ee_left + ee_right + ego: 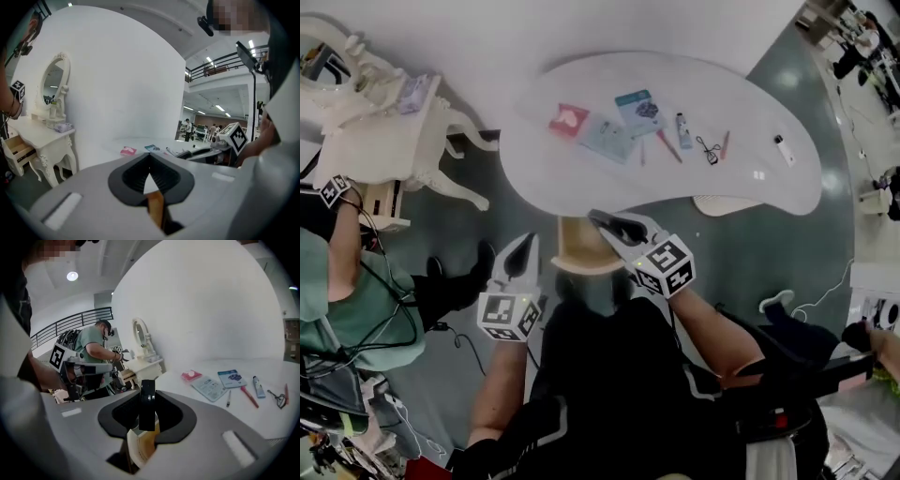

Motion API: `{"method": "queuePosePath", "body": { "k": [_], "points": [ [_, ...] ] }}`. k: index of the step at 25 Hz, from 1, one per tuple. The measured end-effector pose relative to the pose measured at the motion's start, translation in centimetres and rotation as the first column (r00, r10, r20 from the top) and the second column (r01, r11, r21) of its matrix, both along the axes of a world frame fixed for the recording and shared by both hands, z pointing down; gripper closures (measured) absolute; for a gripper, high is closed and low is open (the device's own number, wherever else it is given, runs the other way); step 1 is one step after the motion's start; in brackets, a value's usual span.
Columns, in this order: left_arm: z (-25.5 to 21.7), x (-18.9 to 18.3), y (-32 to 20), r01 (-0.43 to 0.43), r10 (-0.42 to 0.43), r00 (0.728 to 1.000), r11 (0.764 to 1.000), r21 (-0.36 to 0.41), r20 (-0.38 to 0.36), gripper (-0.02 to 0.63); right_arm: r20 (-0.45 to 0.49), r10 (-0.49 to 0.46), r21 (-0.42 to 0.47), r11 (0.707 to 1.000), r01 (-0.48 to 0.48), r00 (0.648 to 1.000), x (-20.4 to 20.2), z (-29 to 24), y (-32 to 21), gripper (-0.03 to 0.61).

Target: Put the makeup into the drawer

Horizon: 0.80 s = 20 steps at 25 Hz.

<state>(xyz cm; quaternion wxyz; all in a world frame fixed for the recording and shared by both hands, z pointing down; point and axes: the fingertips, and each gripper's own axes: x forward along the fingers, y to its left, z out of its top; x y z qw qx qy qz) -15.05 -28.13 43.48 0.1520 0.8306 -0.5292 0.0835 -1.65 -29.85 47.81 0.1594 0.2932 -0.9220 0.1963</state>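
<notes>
My right gripper (611, 226) (147, 397) is shut on a thin black round case (147, 405), seen edge-on between its pads, in front of the white curved table (769, 192). Empty and with its tips touching, my left gripper (522, 247) (150, 162) is shut just left of it. On the table lie a red packet (568, 119) (191, 375), a pale blue packet (607, 139), a blue card (637, 107), a tube (683, 130), a red pencil (668, 145) and an eyelash curler (708, 150). The white dressing table (380, 141) at far left has an open drawer (382, 202) (18, 148).
A tan round stool (581, 251) stands under the table's near edge, below both grippers. A person in a green shirt (352, 305) stands by the dressing table with cables around. A mirror (52, 83) tops the dressing table. A small white item (783, 148) lies at the table's right.
</notes>
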Motion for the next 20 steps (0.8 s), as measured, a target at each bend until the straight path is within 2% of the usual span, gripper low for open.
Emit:
{"method": "queuePosePath", "body": {
  "k": [6, 9, 16, 20],
  "points": [
    [4.8, 0.1, -0.6, -0.040, 0.036, 0.999, 0.995, -0.088, -0.040, 0.614, -0.087, -0.040, -0.138, 0.990, 0.028, 0.995, -1.4, 7.1, 1.0, 0.483],
    [7.3, 0.4, -0.7, -0.054, 0.049, 0.998, 0.990, -0.131, -0.036, 0.614, -0.132, -0.099, -0.195, 0.978, 0.072, 0.986, -2.2, 10.1, 2.0, 0.483],
    [12.0, 0.0, 0.3, -0.071, 0.066, 0.997, 0.974, -0.217, -0.033, 0.614, -0.259, -0.194, -0.279, 0.953, 0.119, 0.946, -3.0, 16.7, 2.9, 0.483],
    [14.1, -0.3, 1.0, -0.078, 0.074, 0.997, 0.962, -0.260, -0.027, 0.614, -0.295, -0.221, -0.314, 0.941, 0.124, 0.930, -3.5, 19.3, 3.4, 0.483]
  ]
}}
